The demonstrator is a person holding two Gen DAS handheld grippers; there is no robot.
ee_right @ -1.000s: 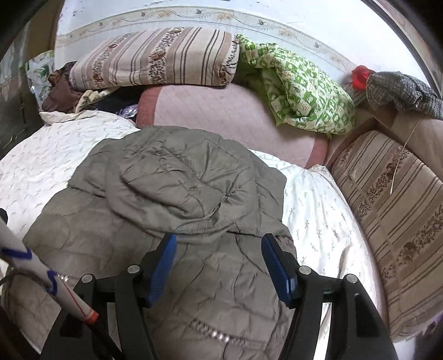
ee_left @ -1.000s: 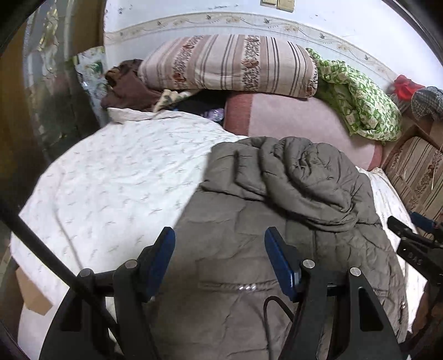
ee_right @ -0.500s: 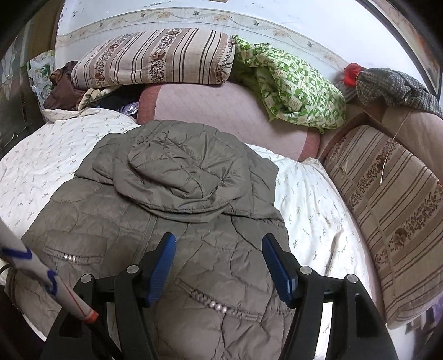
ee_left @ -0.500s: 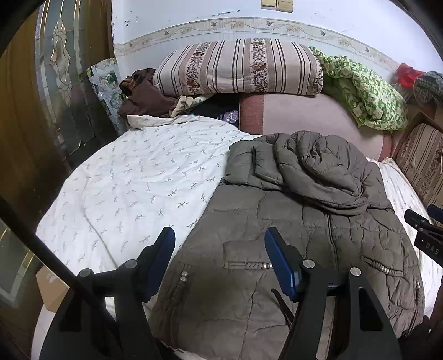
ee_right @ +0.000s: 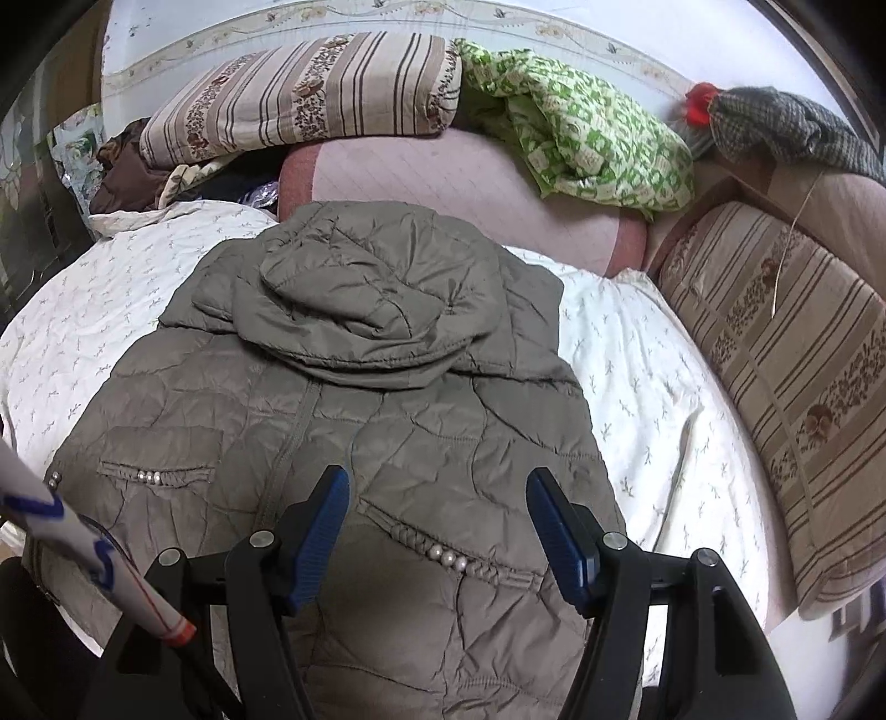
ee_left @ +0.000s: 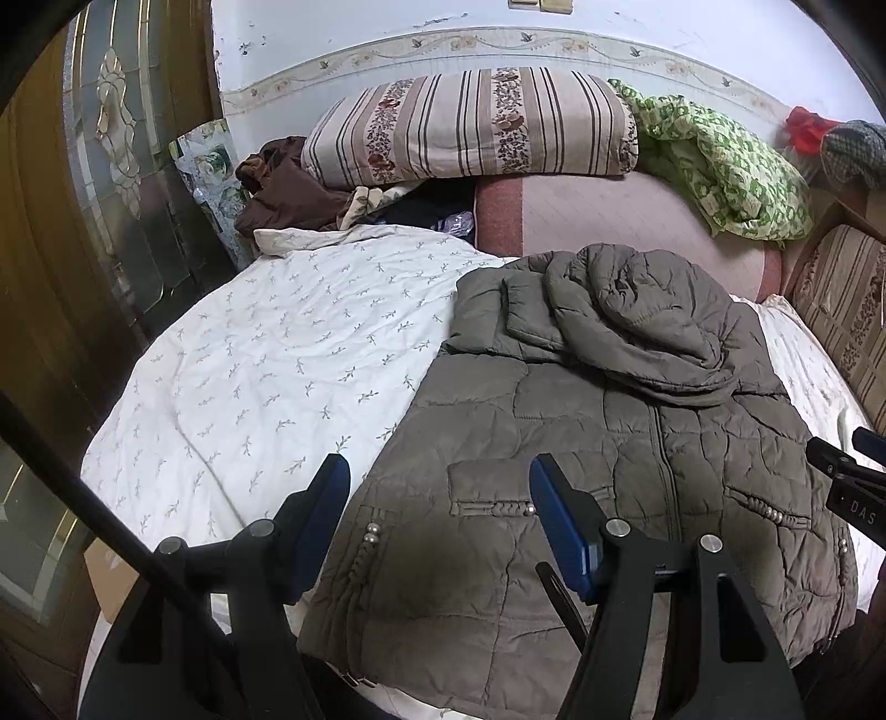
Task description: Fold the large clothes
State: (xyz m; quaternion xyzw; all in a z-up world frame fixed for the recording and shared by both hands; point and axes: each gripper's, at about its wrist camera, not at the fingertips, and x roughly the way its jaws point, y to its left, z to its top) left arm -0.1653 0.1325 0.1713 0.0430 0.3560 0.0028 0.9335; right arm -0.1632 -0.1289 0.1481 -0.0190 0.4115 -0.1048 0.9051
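On the bed's (ee_left: pixel 266 354) near edge the padded jacket (ee_left: pixel 581 443) lies front-up, hood (ee_right: pixel 365 299) flopped onto its chest, sleeves seemingly tucked in, so both tools, left (ee_left: pixel 440 512) and right (ee_right: pixel 437 512), hover above the hem, fingers apart and empty, likely set for the next fold.

Ahead of the tongs, a bed (ee_left: pixel 266 376) (white, sprigged) meets a white wall (ee_left: pixel 637 22); wooden door (ee_left: pixel 50 232) left.
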